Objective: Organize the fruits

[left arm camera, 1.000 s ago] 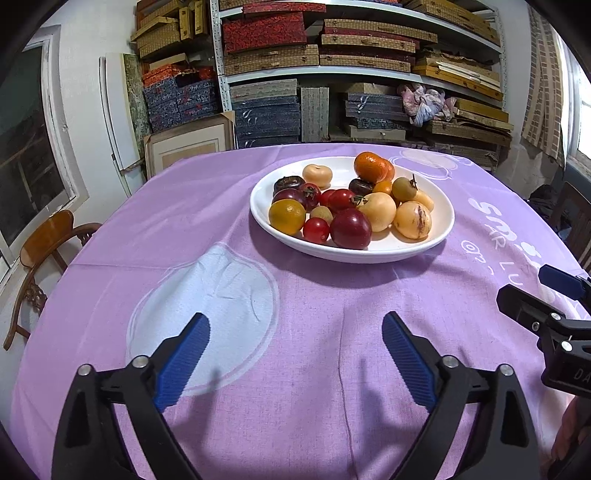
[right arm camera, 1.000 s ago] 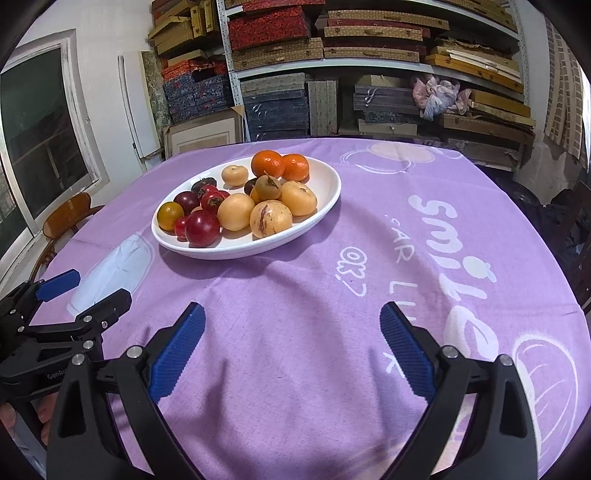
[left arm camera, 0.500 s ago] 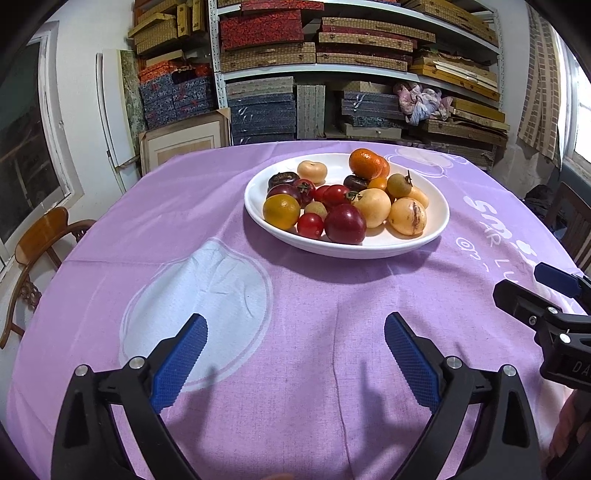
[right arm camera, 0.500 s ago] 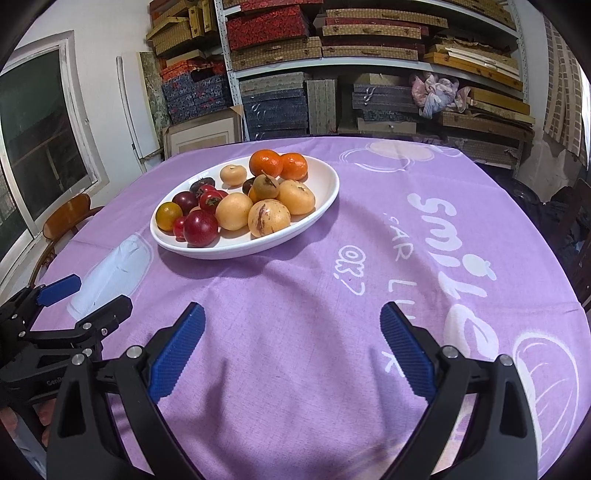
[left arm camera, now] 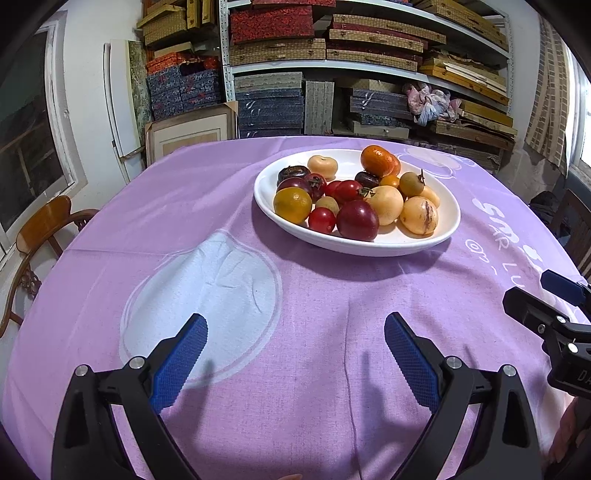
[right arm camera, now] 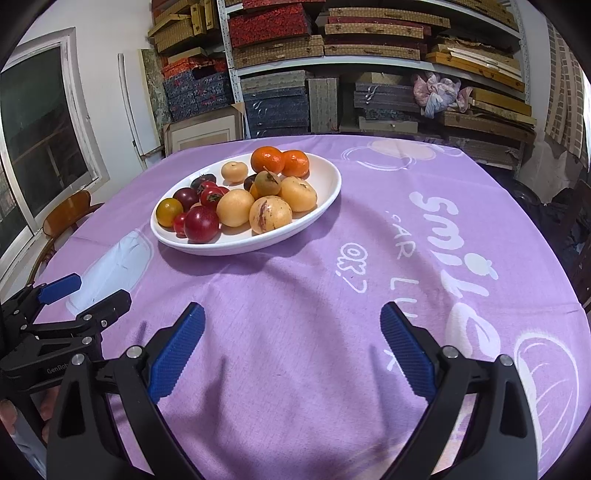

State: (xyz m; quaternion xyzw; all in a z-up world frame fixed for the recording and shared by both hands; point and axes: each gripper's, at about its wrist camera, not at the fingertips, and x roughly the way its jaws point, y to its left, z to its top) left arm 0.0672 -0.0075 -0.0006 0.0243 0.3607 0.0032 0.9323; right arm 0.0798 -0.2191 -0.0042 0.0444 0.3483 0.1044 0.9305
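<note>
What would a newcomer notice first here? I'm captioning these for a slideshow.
A white dish heaped with fruit sits mid-table on a purple cloth, two oranges at its far end. Near the camera, the left gripper and right gripper hover with blue-padded jaws open and empty. Stacked boxes crowd the shelves behind.

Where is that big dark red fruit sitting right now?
In both views the dark red fruit lies at the near edge of the white plate, between a small red tomato on its left and a pale yellow fruit on its right.
</note>
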